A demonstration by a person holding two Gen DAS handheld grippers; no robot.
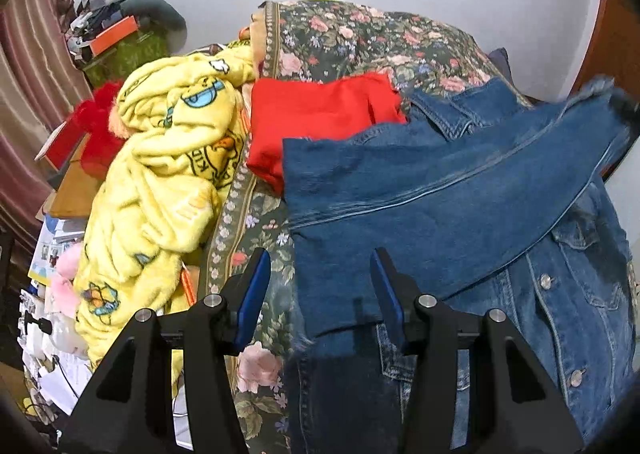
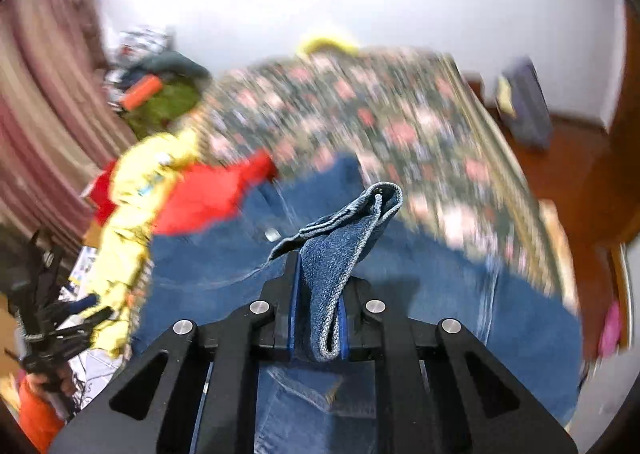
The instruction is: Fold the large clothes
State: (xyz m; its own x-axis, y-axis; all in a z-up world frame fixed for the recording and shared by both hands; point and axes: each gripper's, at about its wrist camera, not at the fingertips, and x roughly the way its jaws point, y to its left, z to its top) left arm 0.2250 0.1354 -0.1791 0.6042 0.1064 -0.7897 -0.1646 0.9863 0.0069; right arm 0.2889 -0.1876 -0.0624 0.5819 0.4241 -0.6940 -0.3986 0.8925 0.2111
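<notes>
- The denim jacket (image 1: 460, 206) is lying on the bed (image 1: 360, 38), which is wearing a dark floral bedspread, and it is taking up the right and near part of the left wrist view.
- One sleeve (image 1: 520, 158) is stretching across the jacket body from the upper right toward the left, with its wide end sitting just beside the red garment.
- The jacket's button placket (image 1: 560, 326) is showing at lower right, below the sleeve.
- The left gripper (image 1: 320, 286) is hovering above the near edge of the jacket with its blue-padded fingers (image 1: 252, 294) standing well apart and nothing between them.
- The right gripper (image 2: 318, 294) is clamping a folded denim edge (image 2: 344, 238), its jaws drawn close on the cloth; the gripped piece is sticking up past the fingertips, showing a stitched hem.
- Below the right gripper, more blue denim (image 2: 400, 294) is spreading over the bed; the background in this view is heavily blurred.
- The red garment (image 1: 316, 122) is lying on the bedspread just beyond the jacket, touching its far-left edge.
- A yellow fleece blanket (image 1: 168, 174) with cartoon prints is bunching along the bed's left side, beside the red garment.
- A cluttered pile of boxes and papers (image 1: 112, 6) is sitting past the bed at upper left, near striped curtains (image 1: 28, 74).
</notes>
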